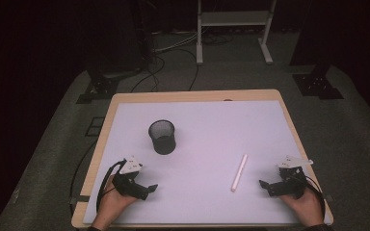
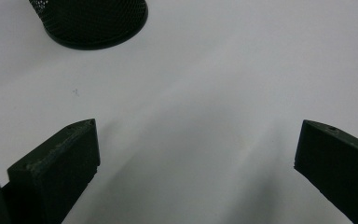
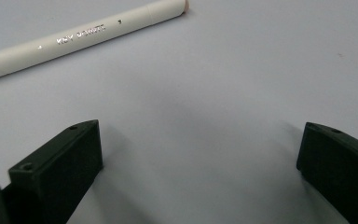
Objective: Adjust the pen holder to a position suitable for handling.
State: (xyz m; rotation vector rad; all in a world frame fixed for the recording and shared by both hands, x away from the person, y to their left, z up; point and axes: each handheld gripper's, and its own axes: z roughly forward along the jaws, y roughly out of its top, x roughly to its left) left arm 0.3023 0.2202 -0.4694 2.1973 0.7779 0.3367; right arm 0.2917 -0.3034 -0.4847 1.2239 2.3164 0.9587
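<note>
High view: the right gripper (image 1: pixel 270 185) rests near the table's front right corner, jaws spread wide and gripping nothing, with bare surface between them. Just to its left a white marker (image 1: pixel 239 172) lies flat, apart from the jaws. The left gripper (image 1: pixel 144 188) sits near the front left corner, likewise wide open and empty. A black mesh cup (image 1: pixel 162 136) stands upright beyond it. White sheet (image 1: pixel 212 120) covers the wooden table (image 1: pixel 192 96); dark floor and cables surround.

Both tools (image 1: pixel 150 186) (image 1: pixel 263 183) open, low
</note>
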